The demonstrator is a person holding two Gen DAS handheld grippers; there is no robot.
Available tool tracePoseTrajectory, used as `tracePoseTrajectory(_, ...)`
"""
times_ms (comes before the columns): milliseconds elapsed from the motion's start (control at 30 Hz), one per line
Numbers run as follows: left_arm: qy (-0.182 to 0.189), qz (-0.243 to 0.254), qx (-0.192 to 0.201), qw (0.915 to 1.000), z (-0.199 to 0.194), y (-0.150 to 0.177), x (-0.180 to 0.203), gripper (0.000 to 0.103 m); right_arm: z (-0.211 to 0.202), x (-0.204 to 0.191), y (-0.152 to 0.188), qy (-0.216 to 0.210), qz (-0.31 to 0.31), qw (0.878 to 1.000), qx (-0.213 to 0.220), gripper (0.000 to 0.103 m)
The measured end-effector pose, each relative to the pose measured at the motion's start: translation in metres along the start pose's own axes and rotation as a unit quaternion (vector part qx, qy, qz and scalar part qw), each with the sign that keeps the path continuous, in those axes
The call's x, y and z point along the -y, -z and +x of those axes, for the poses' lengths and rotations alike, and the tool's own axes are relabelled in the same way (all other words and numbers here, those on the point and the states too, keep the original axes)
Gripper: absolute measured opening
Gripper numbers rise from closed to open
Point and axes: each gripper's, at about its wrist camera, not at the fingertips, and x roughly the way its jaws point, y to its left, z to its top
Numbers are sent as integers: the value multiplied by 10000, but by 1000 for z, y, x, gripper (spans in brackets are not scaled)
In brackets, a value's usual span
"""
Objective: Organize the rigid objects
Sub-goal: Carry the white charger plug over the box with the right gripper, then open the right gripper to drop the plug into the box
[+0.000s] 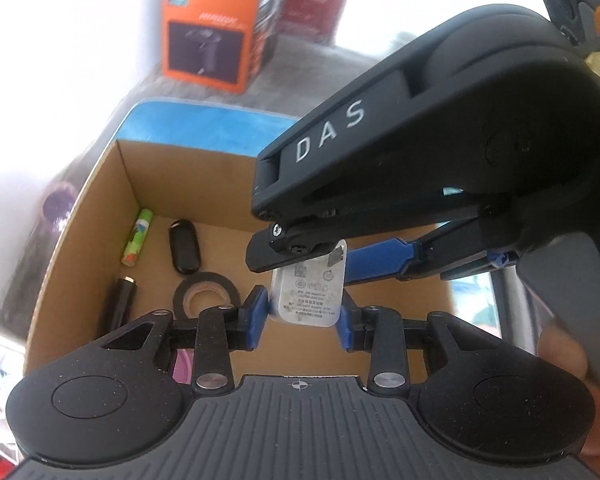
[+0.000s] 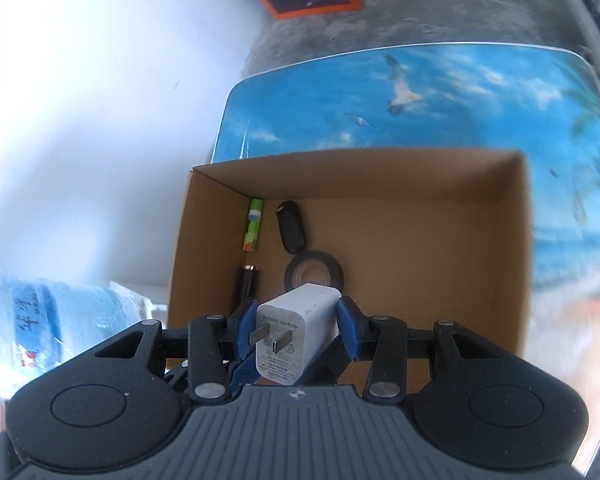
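Both grippers clamped one white charger [image 1: 306, 294]: the left gripper [image 1: 305, 312] pinched its sides, the right gripper [image 2: 298, 322] its other end. It hung above the cardboard box [image 2: 516, 248], where a tape roll [image 2: 314, 276] lay at twelve o'clock from it.

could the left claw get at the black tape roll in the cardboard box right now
Probably not yet. The left claw is shut on the white charger block, which the right claw grips too. The black tape roll lies uncovered on the open cardboard box floor, so the way is free once the charger is dropped.
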Motion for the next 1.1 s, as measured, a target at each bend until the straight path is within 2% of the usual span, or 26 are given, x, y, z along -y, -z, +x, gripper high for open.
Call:
tracePoseTrajectory(133, -81, -325, -271, 9991, 28, -9, -9, 35, 27, 8, -19, 13, -93, 9998, -173, 46)
tracePoseTrajectory(333, -122, -403, -528, 9977, 61, -21, -13, 36, 55, 28, -38, -109, 67, 9993, -346, 45)
tracePoseTrajectory(500, -18, -850, -845, 9928, 68, -16, -24, 40, 80, 38, -44, -137, 134, 9985, -512, 40)
tracePoseTrajectory(633, -67, -925, -938, 9913, 79, -17, -30, 40, 95, 44, -45, 32, 43, 9986, -527, 32)
tracePoseTrajectory(933, -87, -1031, -1021, 9894, 76, -17, -35, 41, 94, 52, -53, 9, 99, 9996, -257, 31)
tracePoseTrajectory(1100, -44, -993, -960, 9904, 68, -19, -34, 56, 70, 63, -51, -236, 392, 9989, 33, 32)
